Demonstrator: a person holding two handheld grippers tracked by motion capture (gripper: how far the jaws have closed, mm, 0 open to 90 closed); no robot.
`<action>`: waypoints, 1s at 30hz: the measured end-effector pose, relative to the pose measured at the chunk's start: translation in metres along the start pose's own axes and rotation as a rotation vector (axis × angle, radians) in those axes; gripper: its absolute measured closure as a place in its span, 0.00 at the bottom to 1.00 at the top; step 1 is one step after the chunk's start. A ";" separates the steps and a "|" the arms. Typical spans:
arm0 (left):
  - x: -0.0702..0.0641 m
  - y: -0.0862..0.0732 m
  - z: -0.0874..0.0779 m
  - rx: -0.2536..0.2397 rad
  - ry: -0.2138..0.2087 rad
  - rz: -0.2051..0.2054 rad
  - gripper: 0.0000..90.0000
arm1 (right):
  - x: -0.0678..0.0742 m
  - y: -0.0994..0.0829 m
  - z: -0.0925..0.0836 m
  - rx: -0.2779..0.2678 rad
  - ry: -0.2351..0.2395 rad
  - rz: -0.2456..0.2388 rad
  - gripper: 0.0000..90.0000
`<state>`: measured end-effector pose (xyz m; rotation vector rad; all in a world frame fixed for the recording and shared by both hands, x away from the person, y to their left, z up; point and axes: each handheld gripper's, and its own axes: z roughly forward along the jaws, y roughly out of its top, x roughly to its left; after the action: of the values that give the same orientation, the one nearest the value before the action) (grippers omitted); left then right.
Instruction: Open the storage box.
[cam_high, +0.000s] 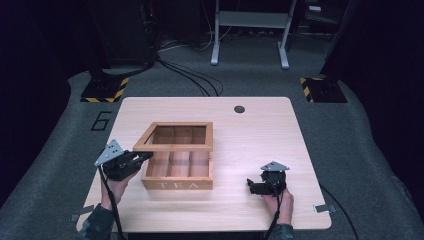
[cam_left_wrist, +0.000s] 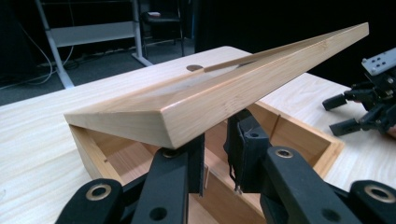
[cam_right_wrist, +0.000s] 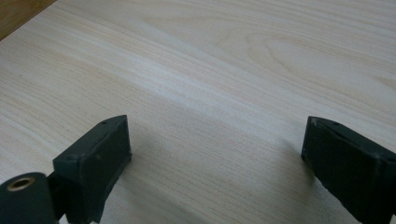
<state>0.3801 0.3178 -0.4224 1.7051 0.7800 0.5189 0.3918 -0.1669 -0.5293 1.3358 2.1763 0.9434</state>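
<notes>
Two grippers work at a pale wooden tabletop (cam_high: 260, 135). The left gripper (cam_high: 142, 157) has its fingers (cam_left_wrist: 245, 144) nearly closed under the front-left corner of the lid (cam_high: 172, 146), and in the left gripper view that framed lid rests tilted on them, raised above the tea box (cam_high: 180, 182). The box, marked TEA on its front wall, stands left of the tabletop's middle, its compartments showing. The right gripper (cam_high: 255, 186) rests on the tabletop well apart from the box, to its right, its fingers (cam_right_wrist: 100, 161) spread wide with bare wood between them.
</notes>
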 end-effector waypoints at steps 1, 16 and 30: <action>0.001 0.002 0.000 0.002 0.001 0.000 0.85 | 0.000 0.000 0.000 0.000 0.000 0.000 0.08; 0.009 0.032 0.012 0.009 0.016 0.009 0.85 | 0.000 0.000 0.000 0.000 0.001 0.000 0.08; 0.027 0.062 0.024 0.010 0.025 -0.004 0.85 | 0.000 0.000 0.000 0.000 0.001 0.000 0.08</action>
<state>0.4293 0.3119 -0.3703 1.7090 0.8052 0.5347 0.3919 -0.1670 -0.5293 1.3357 2.1771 0.9443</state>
